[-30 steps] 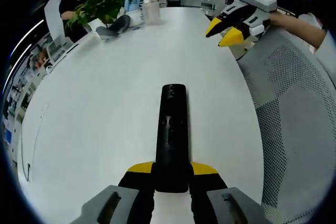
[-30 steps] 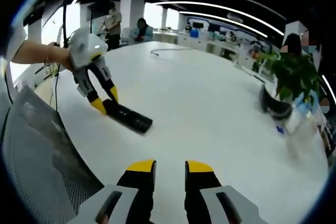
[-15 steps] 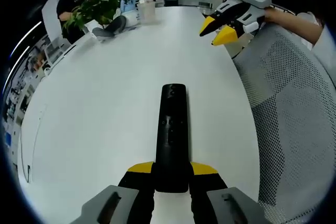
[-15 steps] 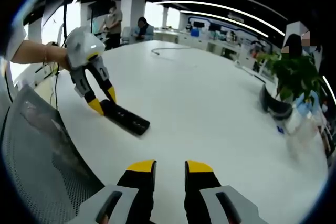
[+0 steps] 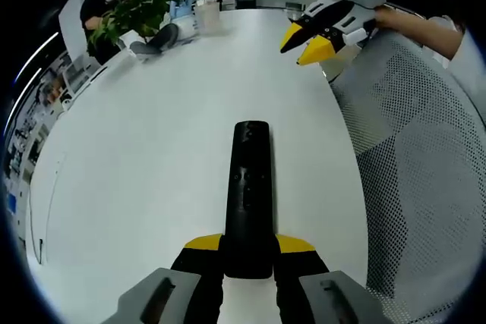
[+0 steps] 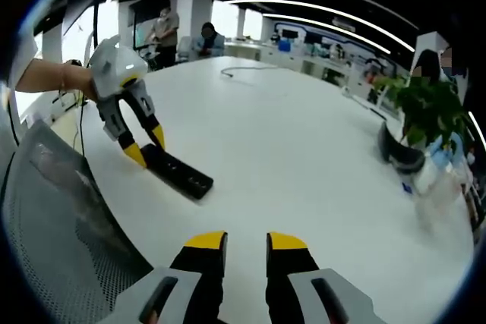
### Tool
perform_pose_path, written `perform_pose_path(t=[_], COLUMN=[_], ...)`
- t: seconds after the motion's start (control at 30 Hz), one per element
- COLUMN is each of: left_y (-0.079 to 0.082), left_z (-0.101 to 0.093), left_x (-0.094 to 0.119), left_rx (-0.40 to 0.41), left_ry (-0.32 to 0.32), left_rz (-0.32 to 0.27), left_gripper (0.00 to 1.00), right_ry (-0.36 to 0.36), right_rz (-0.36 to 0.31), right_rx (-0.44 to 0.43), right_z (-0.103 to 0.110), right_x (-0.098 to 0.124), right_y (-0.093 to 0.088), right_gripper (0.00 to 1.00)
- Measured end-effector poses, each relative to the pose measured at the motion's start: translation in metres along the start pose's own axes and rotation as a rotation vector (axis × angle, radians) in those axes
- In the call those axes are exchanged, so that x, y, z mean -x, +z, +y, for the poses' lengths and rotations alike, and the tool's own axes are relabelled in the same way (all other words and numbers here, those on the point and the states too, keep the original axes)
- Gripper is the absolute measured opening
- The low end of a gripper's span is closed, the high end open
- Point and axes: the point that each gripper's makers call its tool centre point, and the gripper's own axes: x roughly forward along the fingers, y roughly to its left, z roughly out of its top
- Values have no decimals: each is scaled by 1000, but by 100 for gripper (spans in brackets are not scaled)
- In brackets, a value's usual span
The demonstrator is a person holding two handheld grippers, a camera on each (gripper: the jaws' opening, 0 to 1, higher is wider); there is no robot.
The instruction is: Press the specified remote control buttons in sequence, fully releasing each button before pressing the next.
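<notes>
The left gripper (image 5: 248,252) clamped the remote control (image 5: 248,187) near the tabletop (image 5: 152,134) edge; the right gripper (image 6: 244,248) hung empty, jaws narrowly parted. It should close, descend squarely onto one button, then lift clear

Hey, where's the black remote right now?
In the left gripper view the remote lies on the white table, its near end clamped between the left gripper jaws. The right gripper view shows it at left, beside the mesh chair.

big round white table (image 6: 304,142) | grey mesh chair (image 5: 425,187) | green leafy plant (image 6: 429,111) | long curved ceiling lights (image 6: 319,9)
</notes>
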Motion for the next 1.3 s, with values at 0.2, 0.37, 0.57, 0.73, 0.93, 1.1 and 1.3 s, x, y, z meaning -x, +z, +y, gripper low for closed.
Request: perform_pose_path(t=[0.2,0.37,0.57,0.73,0.93,1.1,1.3], left_y=[0,-1,-2,-3,-5,-6,-9], left_z=[-3,-6,-12,-17,-25,-30,-39], left_x=[0,0,1,2,3,4,6], left_rx=[-2,-3,-27,-48,-75,-74,-72], left_ry=[-1,-3,-18,-34,-52,-51,-50], left_rz=[1,4,3,0,3,7,10], left_gripper=[24,24,24,24,24,24,24], right_ry=[4,9,19,43,77,109,141], right_rz=[0,10,19,24,34,36,49], right_rx=[-2,6,21,41,60,48,71], right_z=[1,2,6,12,20,26,34], right_x=[0,0,-1,-1,-3,-2,0], right_y=[0,-1,-2,-1,-1,1,8], right_gripper=[17,16,15,14,12,8,7])
